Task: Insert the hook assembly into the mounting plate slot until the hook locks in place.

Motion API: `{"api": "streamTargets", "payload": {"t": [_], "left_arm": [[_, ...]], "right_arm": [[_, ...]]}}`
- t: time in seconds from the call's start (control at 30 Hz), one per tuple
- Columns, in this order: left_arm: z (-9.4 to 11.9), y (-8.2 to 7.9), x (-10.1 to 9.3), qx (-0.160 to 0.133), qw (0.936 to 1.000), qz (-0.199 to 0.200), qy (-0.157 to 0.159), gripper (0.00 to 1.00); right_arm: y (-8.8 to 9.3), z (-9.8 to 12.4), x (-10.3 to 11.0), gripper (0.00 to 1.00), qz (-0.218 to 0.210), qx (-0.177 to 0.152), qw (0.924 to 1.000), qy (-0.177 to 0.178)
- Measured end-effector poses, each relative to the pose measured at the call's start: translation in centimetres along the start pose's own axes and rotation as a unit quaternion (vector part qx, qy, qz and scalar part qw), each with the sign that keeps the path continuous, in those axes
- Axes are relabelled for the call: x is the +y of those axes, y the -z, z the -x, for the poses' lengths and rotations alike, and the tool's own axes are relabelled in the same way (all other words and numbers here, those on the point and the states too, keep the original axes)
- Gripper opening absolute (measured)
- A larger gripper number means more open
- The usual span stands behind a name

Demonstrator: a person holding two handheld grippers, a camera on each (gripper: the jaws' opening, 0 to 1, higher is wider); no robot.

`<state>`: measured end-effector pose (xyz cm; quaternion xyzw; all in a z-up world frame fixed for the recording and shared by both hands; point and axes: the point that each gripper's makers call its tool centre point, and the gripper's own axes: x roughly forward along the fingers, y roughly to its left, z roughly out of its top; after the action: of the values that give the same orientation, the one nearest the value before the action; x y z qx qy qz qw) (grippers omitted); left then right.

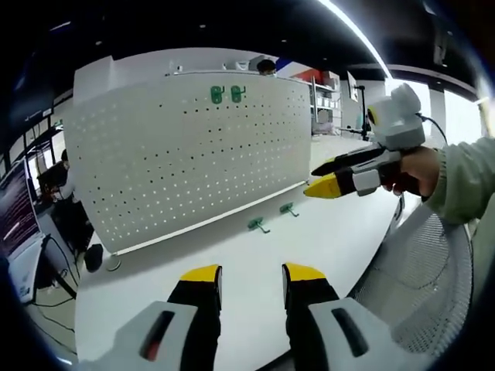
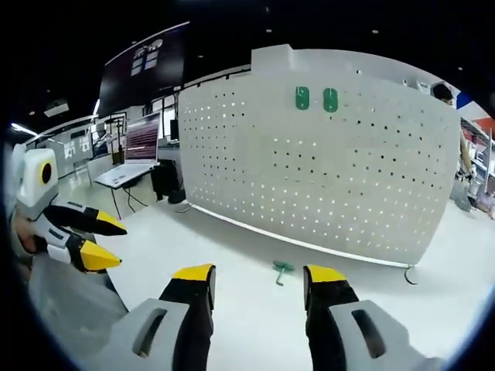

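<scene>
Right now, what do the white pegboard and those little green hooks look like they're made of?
The pegboard looks like thin sheet metal with a matte white painted coat: rows of punched holes let light through, though plastic can't be ruled out. The green hooks on the table and the two mounted on the board look like moulded plastic, uniformly coloured with a slight sheen. They are too small to confirm.

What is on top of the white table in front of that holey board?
Two small green hooks lie on the white table, near the foot of the pegboard. Two more green hooks hang high on the board. What is behind the board is covered.
</scene>
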<state>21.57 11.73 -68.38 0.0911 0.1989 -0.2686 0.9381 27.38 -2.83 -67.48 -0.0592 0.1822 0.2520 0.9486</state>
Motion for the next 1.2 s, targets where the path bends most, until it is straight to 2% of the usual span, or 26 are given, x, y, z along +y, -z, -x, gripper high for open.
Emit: {"api": "streamTargets", "payload": {"t": [0.33, 0.57, 1.2], "left_arm": [[-0.1, 0.2, 0.0, 0.008, 0.9999, 0.009, 0.004, 0.32], [-0.5, 0.5, -0.3, 0.026, 0.9992, 0.023, 0.021, 0.32], [-4.2, -1.0, -0.7, 0.041, 0.9963, -0.036, 0.065, 0.32]], "right_arm": [[0.9, 1.7, 1.0, 0.46, -0.013, 0.004, 0.9998, -0.013], [0.9, 2.6, 1.3, 0.46, -0.019, 0.001, 0.9997, -0.015], [0.9, 3.7, 0.7, 0.46, -0.041, -0.005, 0.9991, -0.004]]}}
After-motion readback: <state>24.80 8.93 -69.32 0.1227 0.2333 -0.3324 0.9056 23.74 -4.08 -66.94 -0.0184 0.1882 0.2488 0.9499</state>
